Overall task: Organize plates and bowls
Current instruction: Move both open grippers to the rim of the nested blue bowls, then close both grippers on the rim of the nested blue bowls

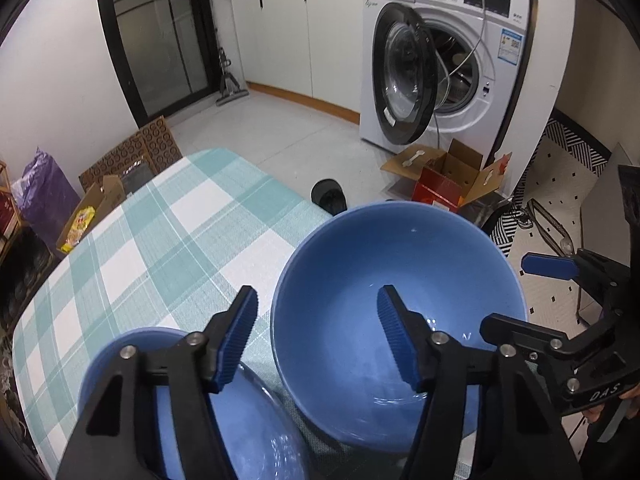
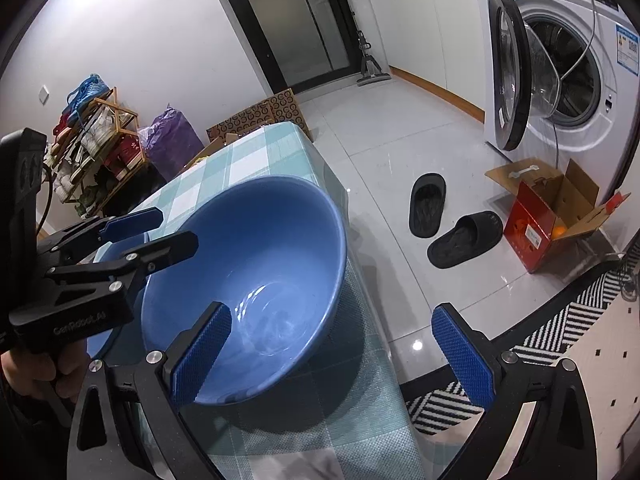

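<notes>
Left gripper (image 1: pixel 316 336): jaws part-way apart, straddling the left rim of the large blue bowl (image 1: pixel 400 320), one blue pad outside the wall, the other inside; whether the pads press on the wall cannot be told. Right gripper (image 2: pixel 332 354): jaws wide, straddling the bowl's right rim, left pad inside the bowl, right pad hanging beyond the table edge over the floor, no contact visible. Large blue bowl: round, so no long axis; mouth opens upward, tilted toward the cameras; sits near the table's right edge. Small blue dish (image 1: pixel 224 412): at 7 o'clock from the bowl in the left wrist view, just beside it, partly under the left gripper; in the right wrist view only a sliver shows behind the left gripper's body. Table (image 1: pixel 160 232): teal-and-white checked cloth. Left wrist view only: yellow packet in a carton at 9 o'clock. Right wrist view only: shoe rack (image 2: pixel 96 148) at 10 o'clock, two black slippers (image 2: pixel 448 224) on the floor at 3 o'clock. Both views: washing machine (image 1: pixel 460 64) with its door open at 1 o'clock, red cardboard box (image 1: pixel 444 184) below it, purple bag (image 1: pixel 44 192), glossy pale tiled floor, striped mat.
</notes>
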A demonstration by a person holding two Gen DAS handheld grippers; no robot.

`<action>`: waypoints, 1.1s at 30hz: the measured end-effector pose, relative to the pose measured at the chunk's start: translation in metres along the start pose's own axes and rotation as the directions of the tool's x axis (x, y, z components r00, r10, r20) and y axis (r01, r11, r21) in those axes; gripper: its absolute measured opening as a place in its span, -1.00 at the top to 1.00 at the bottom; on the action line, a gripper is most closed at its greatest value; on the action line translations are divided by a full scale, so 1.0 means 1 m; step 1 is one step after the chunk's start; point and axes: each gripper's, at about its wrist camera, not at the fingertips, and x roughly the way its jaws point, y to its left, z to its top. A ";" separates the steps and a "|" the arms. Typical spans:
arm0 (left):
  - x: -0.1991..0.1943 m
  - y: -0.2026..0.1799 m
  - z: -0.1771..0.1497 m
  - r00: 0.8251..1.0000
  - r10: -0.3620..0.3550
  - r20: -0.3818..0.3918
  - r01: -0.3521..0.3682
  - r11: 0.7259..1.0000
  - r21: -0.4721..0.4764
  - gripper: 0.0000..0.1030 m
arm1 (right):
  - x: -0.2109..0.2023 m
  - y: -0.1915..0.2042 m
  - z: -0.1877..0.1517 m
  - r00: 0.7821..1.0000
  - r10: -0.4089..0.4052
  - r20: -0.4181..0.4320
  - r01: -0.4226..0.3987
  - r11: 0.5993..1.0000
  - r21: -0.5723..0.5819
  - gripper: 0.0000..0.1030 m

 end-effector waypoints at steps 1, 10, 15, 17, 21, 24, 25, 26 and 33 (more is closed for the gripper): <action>0.002 0.001 0.000 1.000 0.001 -0.007 -0.001 1.000 -0.005 -0.16 | 0.001 0.000 0.000 1.000 0.001 -0.003 -0.001 1.000 0.001 -0.98; 0.009 -0.003 -0.006 0.998 -0.011 -0.056 0.010 1.000 -0.016 -0.05 | 0.006 0.005 -0.002 1.000 -0.002 -0.019 0.002 1.000 -0.028 -0.98; 0.012 -0.006 -0.007 0.998 0.000 -0.068 -0.001 1.000 -0.018 -0.05 | 0.005 0.011 -0.003 1.000 0.003 -0.020 -0.004 0.999 -0.053 -0.98; 0.014 -0.007 -0.009 0.997 -0.008 -0.079 0.006 1.000 -0.023 -0.05 | 0.005 0.010 -0.003 1.000 0.003 -0.024 -0.005 0.999 -0.054 -0.98; 0.013 -0.012 -0.012 0.997 -0.006 -0.083 0.005 1.000 -0.009 -0.05 | 0.004 0.010 -0.004 1.000 0.006 -0.026 -0.008 0.997 -0.071 -0.98; 0.011 -0.013 -0.014 0.996 -0.011 -0.086 0.010 1.000 -0.012 -0.05 | 0.003 0.009 -0.005 0.999 0.012 -0.031 -0.014 0.997 -0.074 -0.98; 0.010 -0.013 -0.015 0.996 -0.012 -0.087 0.012 1.000 -0.010 -0.05 | 0.003 0.008 -0.005 0.999 0.015 -0.036 -0.018 0.997 -0.078 -0.98; 0.009 -0.014 -0.015 0.996 -0.012 -0.086 0.012 1.000 -0.007 -0.05 | 0.003 0.008 -0.006 0.999 0.018 -0.040 -0.021 0.996 -0.081 -0.97; 0.005 -0.021 -0.020 0.995 -0.020 -0.099 0.021 1.000 0.012 -0.05 | 0.001 -0.001 -0.007 0.998 0.030 -0.059 -0.034 0.996 -0.078 -0.61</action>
